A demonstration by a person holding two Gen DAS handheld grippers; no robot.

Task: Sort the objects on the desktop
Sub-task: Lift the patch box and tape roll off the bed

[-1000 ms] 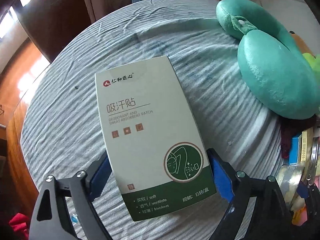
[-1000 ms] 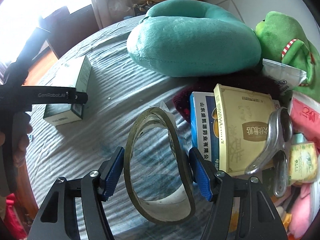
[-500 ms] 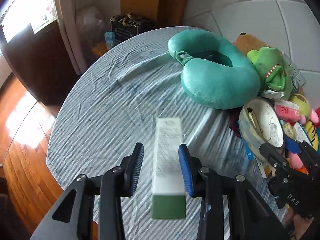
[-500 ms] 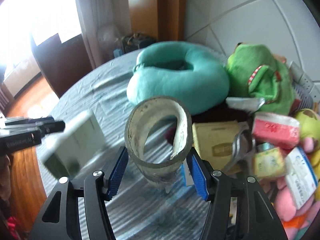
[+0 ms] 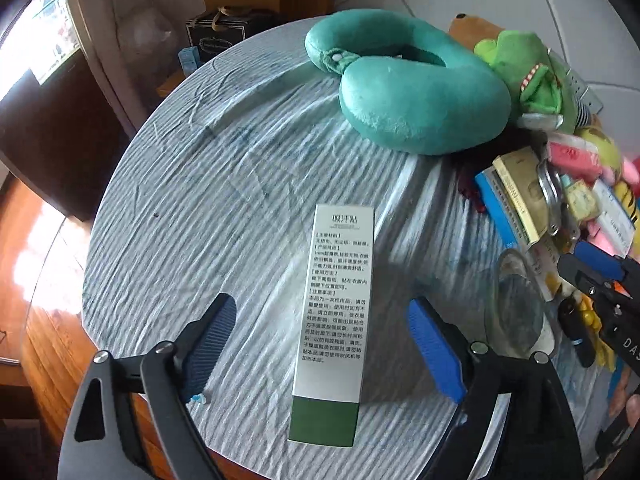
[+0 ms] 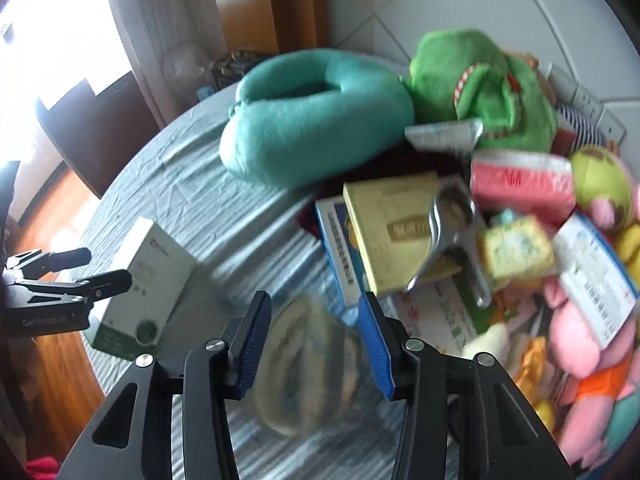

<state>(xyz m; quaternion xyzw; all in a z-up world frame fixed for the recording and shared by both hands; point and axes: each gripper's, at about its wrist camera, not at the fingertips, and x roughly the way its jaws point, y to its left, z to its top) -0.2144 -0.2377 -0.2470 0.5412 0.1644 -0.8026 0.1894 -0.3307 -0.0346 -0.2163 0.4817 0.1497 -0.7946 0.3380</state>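
A white and green carton of sweat patches point(image 5: 336, 320) stands on its long edge on the striped tablecloth point(image 5: 208, 208), between the wide-open jaws of my left gripper point(image 5: 320, 340), untouched. It also shows in the right wrist view point(image 6: 140, 284). A roll of clear tape point(image 6: 308, 364) is blurred below and between the parted jaws of my right gripper point(image 6: 314, 340); neither pad visibly touches it. The roll also shows in the left wrist view point(image 5: 516, 304).
A teal neck pillow point(image 5: 404, 88) lies at the back of the round table. A green frog plush point(image 6: 484, 88), yellow box point(image 6: 396, 228), blue box point(image 6: 336, 248), metal clip point(image 6: 452, 236), packets and plush toys crowd the right side. The table edge point(image 5: 92, 320) is near on the left.
My left gripper was shut on the carton half a second ago and has opened wide. My right gripper held the tape roll raised; now the roll sits lower, blurred, between parted jaws.
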